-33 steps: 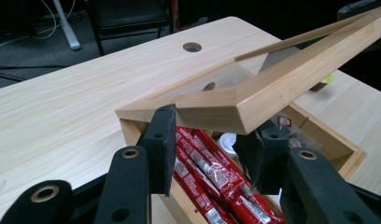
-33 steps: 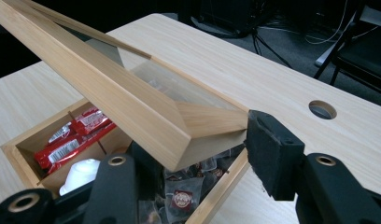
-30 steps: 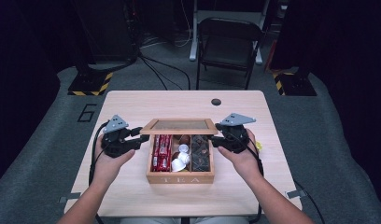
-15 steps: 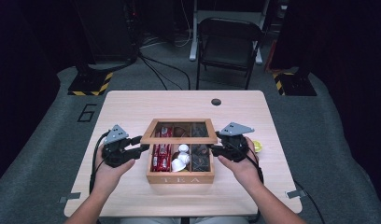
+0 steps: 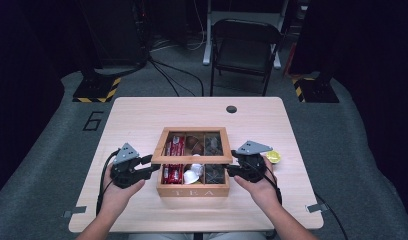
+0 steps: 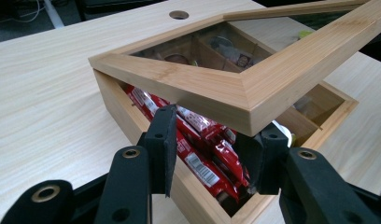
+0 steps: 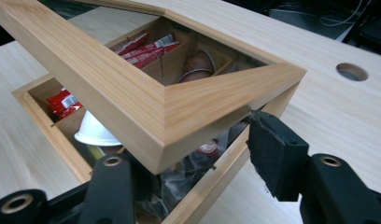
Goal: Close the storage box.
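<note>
box front (image 5: 193, 192): "TEA"
floor mat (image 5: 94, 120): "6"
red packets (image 6: 205, 154): print too small to read

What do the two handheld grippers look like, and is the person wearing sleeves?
Both the left gripper and right gripper are black, each topped by a grey three-cornered plate and trailing a black cable. Their jaws carry flat black pads with brass-ringed holes in the arms. The forearms are bare; no sleeves show.
</note>
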